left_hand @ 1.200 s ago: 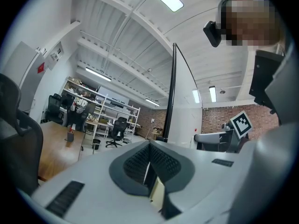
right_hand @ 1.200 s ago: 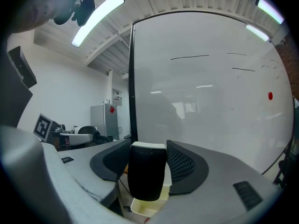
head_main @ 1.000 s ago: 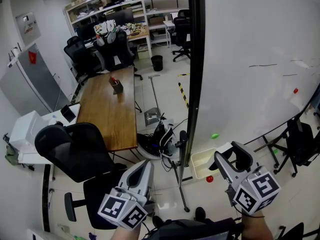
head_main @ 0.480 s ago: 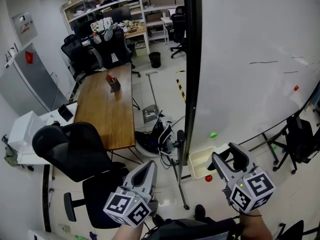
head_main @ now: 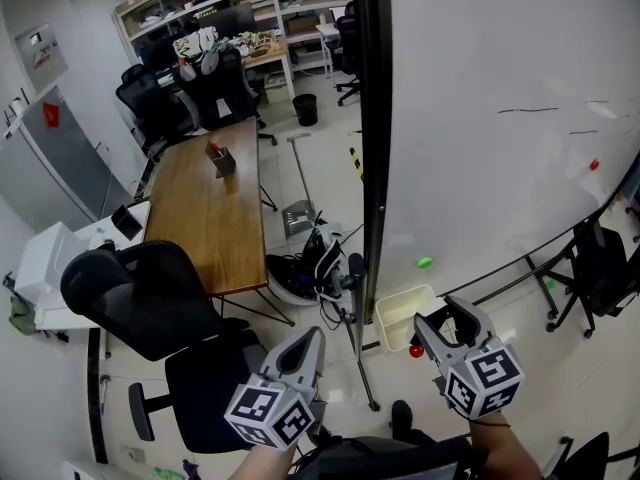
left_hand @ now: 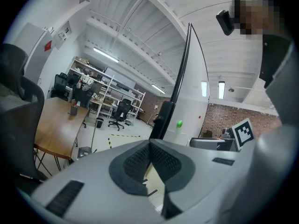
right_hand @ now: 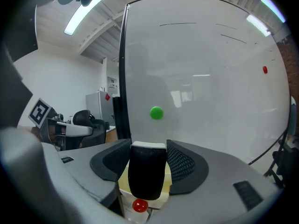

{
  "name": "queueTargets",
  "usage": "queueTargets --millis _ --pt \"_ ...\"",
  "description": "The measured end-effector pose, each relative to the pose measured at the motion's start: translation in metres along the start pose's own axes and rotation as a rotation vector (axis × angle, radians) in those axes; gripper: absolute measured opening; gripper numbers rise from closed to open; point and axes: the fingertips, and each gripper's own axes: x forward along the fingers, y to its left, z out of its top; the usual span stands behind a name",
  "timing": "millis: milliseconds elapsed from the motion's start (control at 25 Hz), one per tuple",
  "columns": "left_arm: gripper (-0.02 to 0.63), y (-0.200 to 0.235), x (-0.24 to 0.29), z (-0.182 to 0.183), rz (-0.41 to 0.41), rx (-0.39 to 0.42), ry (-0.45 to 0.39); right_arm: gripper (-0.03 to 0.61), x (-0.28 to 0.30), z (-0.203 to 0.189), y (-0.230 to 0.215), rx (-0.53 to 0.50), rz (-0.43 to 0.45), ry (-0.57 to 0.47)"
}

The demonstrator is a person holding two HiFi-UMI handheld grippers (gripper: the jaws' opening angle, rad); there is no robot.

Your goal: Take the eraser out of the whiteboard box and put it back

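Eraser [right_hand: 147, 171]: black body, white top, clamped upright between the jaws of the right hand-held gripper [head_main: 440, 316], so it is out of the box. Left hand-held gripper [head_main: 308, 340]: jaws closed together, nothing in them.

Change over the last second: both grippers have come lower in the head view. The right one now sits close beside the cream box [head_main: 392, 318] at the foot of the whiteboard [head_main: 500, 118]. Reading: return leg probably under way, eraser not yet put back.

Count: one eraser, one box, two grippers, one green magnet [head_main: 425, 262], two red dots [head_main: 416, 350], the second high on the board.
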Motion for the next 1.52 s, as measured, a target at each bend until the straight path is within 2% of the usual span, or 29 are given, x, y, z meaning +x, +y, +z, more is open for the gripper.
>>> queueTargets --millis 480,760,1160,1520 --pt "0.026 -0.001 0.006 -0.020 0.008 -0.010 0.047 0.267 0.004 -0.004 -0.007 0.000 -0.007 -0.044" --pt "0.026 0.002 0.006 -0.020 0.014 -0.005 0.045 0.267 0.012 -0.031 -0.007 -0.010 -0.004 0.033" --pt "0.026 0.009 0.008 -0.037 0.026 -0.006 0.067 0.267 0.021 -0.074 -0.008 -0.001 -0.015 0.127" --pt "0.026 0.012 0.010 -0.056 0.037 -0.013 0.092 0.267 0.022 -0.080 -0.004 -0.042 -0.035 0.141"
